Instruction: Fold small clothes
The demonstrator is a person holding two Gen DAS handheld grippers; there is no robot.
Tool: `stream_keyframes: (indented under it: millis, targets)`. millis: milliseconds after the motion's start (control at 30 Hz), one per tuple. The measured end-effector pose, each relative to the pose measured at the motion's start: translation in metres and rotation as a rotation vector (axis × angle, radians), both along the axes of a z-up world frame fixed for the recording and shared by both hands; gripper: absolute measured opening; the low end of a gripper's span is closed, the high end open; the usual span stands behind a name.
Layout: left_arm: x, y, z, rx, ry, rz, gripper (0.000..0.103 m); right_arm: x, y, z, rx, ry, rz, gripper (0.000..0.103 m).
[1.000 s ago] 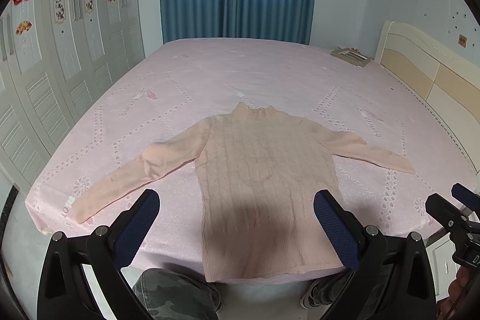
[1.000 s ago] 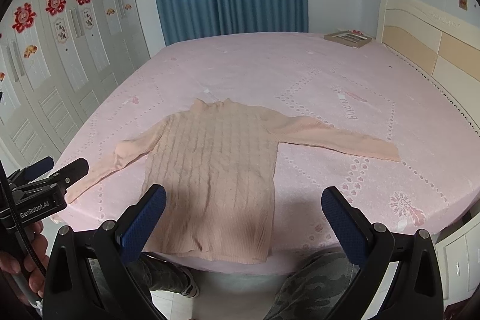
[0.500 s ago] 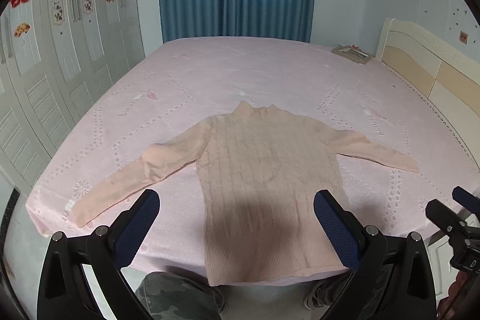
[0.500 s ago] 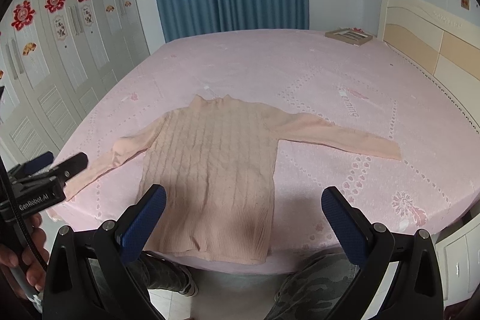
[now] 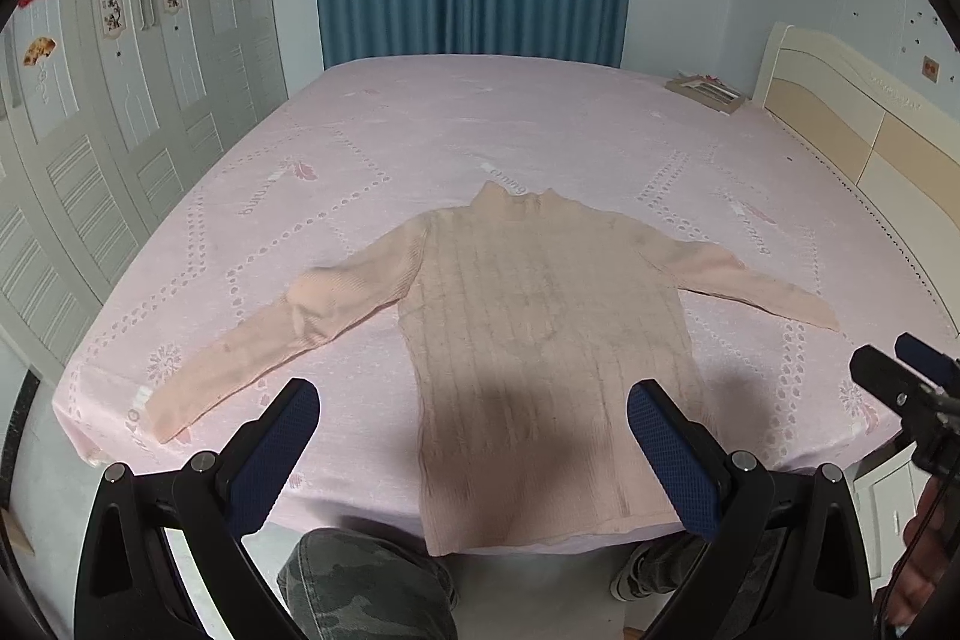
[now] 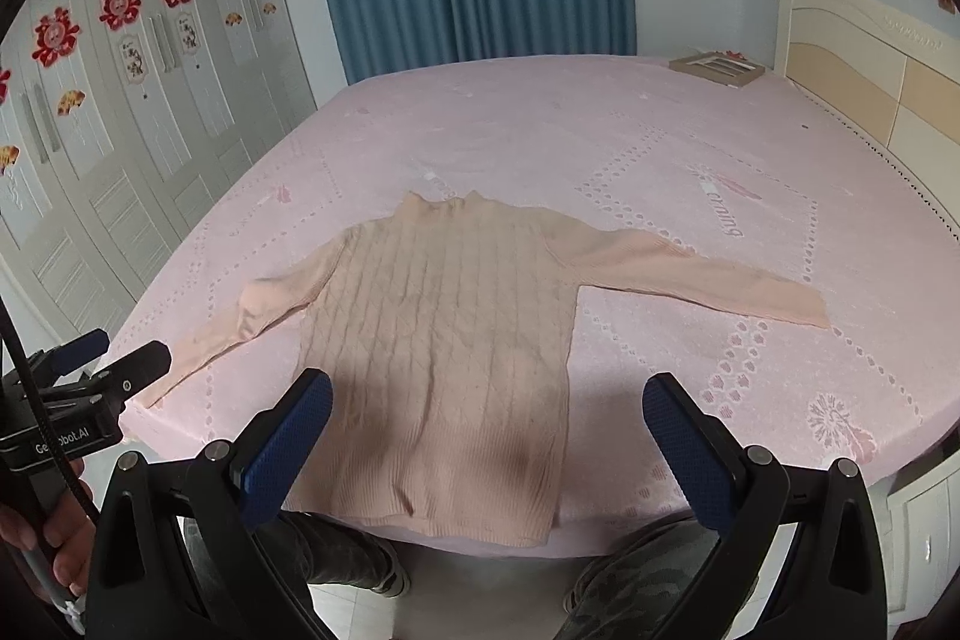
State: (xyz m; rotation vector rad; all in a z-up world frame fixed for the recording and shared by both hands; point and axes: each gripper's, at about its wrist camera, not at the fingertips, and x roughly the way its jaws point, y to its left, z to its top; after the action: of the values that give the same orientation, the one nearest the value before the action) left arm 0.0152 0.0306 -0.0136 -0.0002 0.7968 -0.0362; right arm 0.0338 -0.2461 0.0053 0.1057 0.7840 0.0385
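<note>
Pink bed bears a sweater; its hem overhangs the edge.

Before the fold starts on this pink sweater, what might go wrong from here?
The sweater hem hangs past the bed edge, so a tug could drag it off. Its left sleeve is bunched and may fold crooked. Both the left gripper and right gripper are open and off the fabric.
</note>
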Motion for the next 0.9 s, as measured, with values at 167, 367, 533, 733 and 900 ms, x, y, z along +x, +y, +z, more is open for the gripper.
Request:
stream_keyframes:
  millis: [167, 367, 533, 733, 900]
  targets:
    - [0.002, 0.009, 0.003, -0.013, -0.020, -0.002, 0.103, -0.001, -0.004, 0.000, 0.007, -0.011, -0.010, 0.102]
    - [0.012, 0.018, -0.015, -0.014, -0.064, 0.006, 0.103, 0.001, 0.000, -0.002, 0.002, -0.031, 0.006, 0.102]
    - [0.032, 0.042, -0.057, -0.078, 0.003, 0.038, 0.103, 0.005, 0.010, -0.004, -0.054, -0.078, 0.009, 0.102]
    - [0.054, 0.095, -0.112, -0.126, 0.076, 0.128, 0.099, 0.019, 0.020, -0.026, -0.074, -0.074, 0.029, 0.102]
    - [0.061, 0.161, -0.153, -0.232, 0.090, 0.259, 0.098, 0.037, 0.025, -0.048, -0.093, -0.042, 0.045, 0.100]
